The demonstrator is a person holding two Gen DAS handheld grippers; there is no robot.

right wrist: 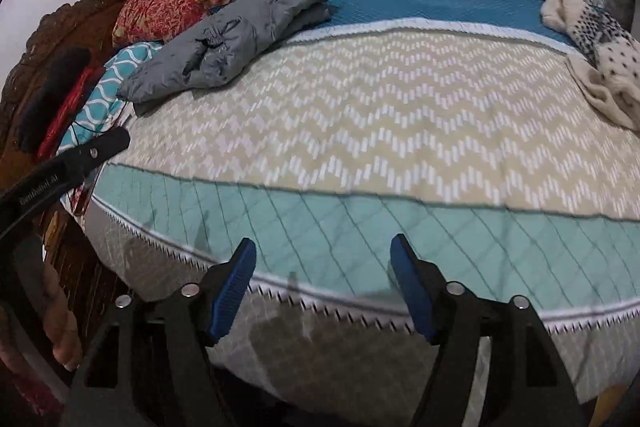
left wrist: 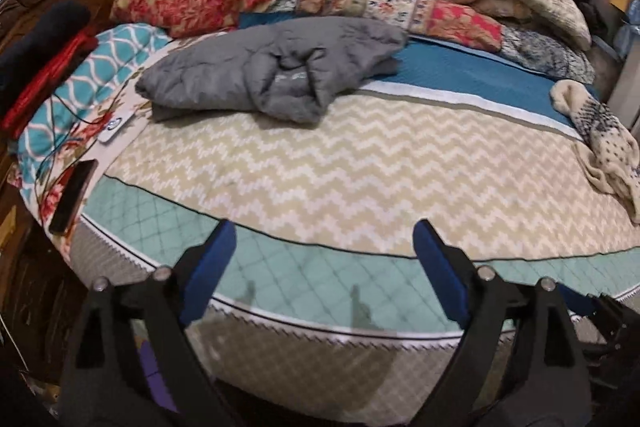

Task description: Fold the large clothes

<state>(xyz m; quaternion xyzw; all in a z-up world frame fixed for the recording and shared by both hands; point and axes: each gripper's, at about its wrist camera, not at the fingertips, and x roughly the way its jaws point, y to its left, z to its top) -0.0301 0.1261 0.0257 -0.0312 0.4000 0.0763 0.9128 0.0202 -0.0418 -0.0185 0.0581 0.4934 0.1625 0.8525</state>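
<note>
Grey padded jacket (left wrist: 264,71) lies bundled on the bed (left wrist: 360,163), well ahead of both claws. Judged light, soft, slippery, bulky. Take hold at a hem or sleeve edge. Left claw (left wrist: 324,267) and right claw (right wrist: 323,287) stand apart, empty.

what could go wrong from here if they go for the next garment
1. The cream knit sweater lies bunched at the bed's right edge; a careless pull could drag it off.
2. A phone and cables lie at the left edge, where cloth could snag them.
3. The folded grey jacket could be knocked open.
</note>
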